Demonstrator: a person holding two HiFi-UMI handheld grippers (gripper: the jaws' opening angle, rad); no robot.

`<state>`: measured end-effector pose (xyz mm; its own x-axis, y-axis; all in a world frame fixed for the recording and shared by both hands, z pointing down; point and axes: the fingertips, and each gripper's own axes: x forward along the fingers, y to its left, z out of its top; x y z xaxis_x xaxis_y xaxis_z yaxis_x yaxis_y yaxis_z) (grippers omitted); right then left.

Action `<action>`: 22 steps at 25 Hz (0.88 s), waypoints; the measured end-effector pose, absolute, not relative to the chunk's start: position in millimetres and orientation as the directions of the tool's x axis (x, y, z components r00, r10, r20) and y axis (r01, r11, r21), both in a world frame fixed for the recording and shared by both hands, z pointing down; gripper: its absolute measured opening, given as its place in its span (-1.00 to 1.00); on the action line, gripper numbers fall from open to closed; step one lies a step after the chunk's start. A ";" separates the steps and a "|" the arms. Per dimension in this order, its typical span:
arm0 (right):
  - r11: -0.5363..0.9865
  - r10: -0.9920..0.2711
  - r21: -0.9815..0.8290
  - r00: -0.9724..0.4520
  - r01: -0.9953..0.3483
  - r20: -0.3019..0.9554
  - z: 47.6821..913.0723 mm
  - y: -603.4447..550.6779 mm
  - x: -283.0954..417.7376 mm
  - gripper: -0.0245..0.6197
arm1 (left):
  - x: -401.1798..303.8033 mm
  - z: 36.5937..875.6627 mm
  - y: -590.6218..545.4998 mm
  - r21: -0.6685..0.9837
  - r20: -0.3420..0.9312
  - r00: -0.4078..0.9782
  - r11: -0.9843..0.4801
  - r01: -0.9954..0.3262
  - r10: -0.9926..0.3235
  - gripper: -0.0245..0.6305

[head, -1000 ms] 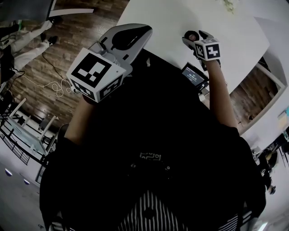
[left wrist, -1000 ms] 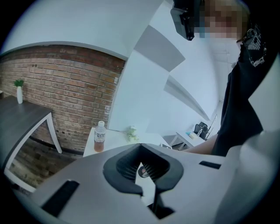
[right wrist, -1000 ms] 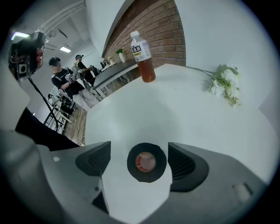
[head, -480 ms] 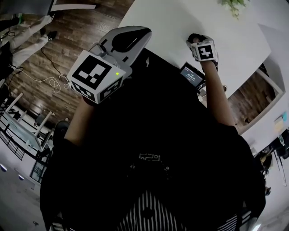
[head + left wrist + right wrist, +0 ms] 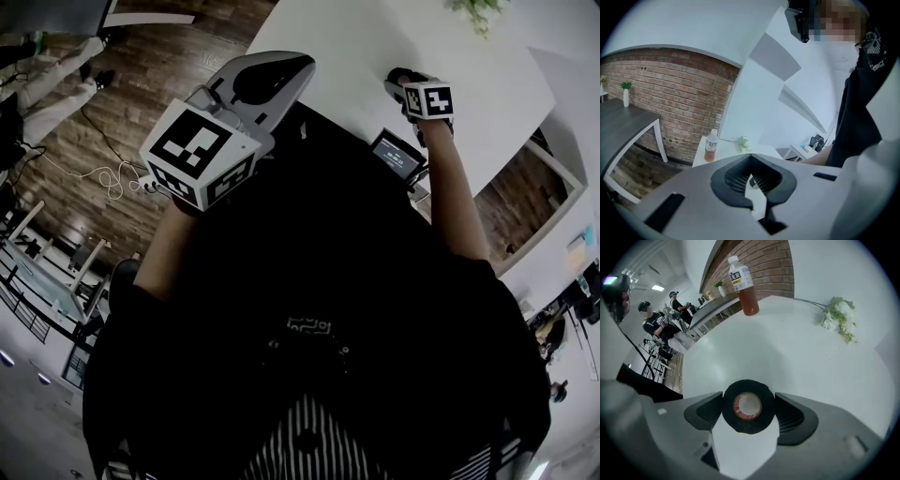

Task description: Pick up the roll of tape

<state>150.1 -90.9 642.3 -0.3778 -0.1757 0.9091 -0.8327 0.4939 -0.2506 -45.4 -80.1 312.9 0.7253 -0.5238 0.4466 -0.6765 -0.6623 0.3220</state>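
— Between the jaws of the right gripper (image 5: 749,401), in the right gripper view: what is marked?
— 1 roll of tape (image 5: 748,424), black, lying flat on the white surface (image 5: 787,348) with its core hole facing up. The 2 jaws have just been closing, and their pads now meet the roll's 2 flanks with no gap visible. Judged from this, the grasp is made and the lift has not yet begun.
— And the left gripper (image 5: 752,180)?
— Held near the surface's left edge, jaws together, nothing between them. It appears to play no part in the pick.
— Is any writing legible?
— None. Red print rings the tape's core, too small to read. The bottle (image 5: 743,287) of amber drink beyond has a white label with dark characters, unreadable. A small lit screen (image 5: 397,156) at the surface's near edge is likewise illegible. White flowers (image 5: 839,317) lie well apart from the roll.
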 end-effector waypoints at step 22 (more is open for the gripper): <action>0.408 -0.505 -0.345 -0.524 -0.845 0.686 486.7 -105.1 142.8 0.14 | 1.0 284.1 -107.5 0.249 0.360 0.870 -0.864 -0.437 -0.336 -0.91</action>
